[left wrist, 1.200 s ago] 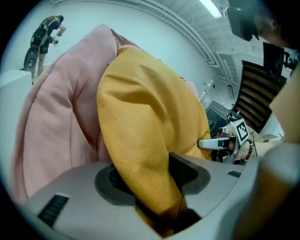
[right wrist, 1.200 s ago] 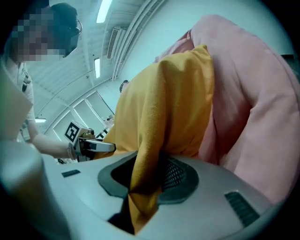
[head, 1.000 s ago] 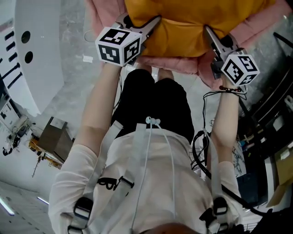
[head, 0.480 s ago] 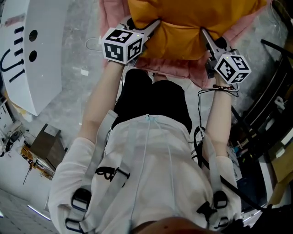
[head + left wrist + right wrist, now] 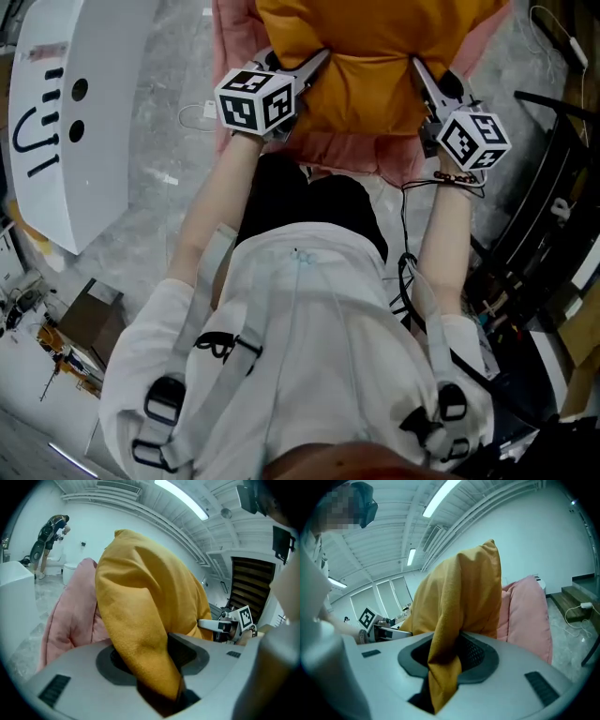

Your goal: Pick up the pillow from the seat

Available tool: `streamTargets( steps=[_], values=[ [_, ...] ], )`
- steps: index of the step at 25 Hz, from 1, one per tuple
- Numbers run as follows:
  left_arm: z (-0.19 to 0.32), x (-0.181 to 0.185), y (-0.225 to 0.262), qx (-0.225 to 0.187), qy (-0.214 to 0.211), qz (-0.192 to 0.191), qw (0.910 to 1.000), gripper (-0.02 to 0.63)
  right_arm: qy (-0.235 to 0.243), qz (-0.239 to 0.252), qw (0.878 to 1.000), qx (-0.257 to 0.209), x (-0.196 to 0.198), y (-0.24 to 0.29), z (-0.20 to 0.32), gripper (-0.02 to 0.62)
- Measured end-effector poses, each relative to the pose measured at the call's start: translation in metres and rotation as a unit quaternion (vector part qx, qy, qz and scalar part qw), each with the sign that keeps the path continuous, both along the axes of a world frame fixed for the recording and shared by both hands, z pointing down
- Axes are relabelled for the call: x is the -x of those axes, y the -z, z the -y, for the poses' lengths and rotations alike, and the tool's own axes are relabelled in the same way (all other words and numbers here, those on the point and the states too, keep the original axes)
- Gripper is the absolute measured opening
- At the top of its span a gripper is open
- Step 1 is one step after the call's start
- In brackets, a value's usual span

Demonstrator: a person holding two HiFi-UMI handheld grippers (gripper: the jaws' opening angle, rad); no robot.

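Mustard-yellow cloth fills the throat of each tool. The left tool (image 5: 161, 672) is clenched on a pinched fold at one near corner of the pillow (image 5: 145, 592). The right tool (image 5: 440, 672) is clamped on a fold at the other near corner. In both, the fabric bunches into a narrow rope between the jaws.

That bunching suggests a soft, loosely stuffed pillow with a slightly fuzzy cover. It is probably light, not fragile and unlikely to slide off the pads, but apt to sag in the middle and swing. The corners or seam edge look like the best hold, one on each side as here; a single grip would likely let it droop and twist.

The pillow hangs between the two tools, over the pink seat (image 5: 352, 155).

Only the gripper views show the grips themselves. They also show the pillow standing tall against the ceiling, with the seat just behind it. The left gripper view catches the right tool beyond the pillow and, far back, a person (image 5: 49, 534) by the wall.

The head view gives the spacing of the hands, the grey floor (image 5: 169, 112) and a white board (image 5: 84, 122) well off to the left. Its top edge cuts off the pillow's far side, so I cannot tell whether that end still touches the seat.
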State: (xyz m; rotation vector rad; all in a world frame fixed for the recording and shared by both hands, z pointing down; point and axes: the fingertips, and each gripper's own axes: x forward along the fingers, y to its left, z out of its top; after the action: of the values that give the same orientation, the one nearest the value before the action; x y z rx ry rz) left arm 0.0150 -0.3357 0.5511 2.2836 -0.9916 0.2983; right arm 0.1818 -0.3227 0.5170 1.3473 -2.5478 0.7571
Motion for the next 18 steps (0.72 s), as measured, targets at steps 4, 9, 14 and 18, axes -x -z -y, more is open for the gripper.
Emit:
streamTargets(
  steps=[4,9,14,18],
  values=[
    [0.009,-0.001,0.035,-0.044,-0.004,-0.002,0.9990,0.210,-0.006,-0.004,0.999,-0.038,-0.001,0.035,0.005,0.117],
    [0.012,-0.004,0.076,-0.099,-0.021,0.010,0.9949,0.210,-0.011,-0.003,0.997,-0.070,-0.003,0.070,-0.001,0.117],
    [0.013,-0.012,0.113,-0.144,-0.037,0.015,0.9888,0.212,-0.021,-0.009,0.994,-0.104,-0.012,0.103,-0.005,0.123],
    [0.010,-0.014,0.137,-0.171,-0.049,0.013,0.9839,0.212,-0.034,-0.006,0.991,-0.132,-0.013,0.126,-0.015,0.125]
  ],
)
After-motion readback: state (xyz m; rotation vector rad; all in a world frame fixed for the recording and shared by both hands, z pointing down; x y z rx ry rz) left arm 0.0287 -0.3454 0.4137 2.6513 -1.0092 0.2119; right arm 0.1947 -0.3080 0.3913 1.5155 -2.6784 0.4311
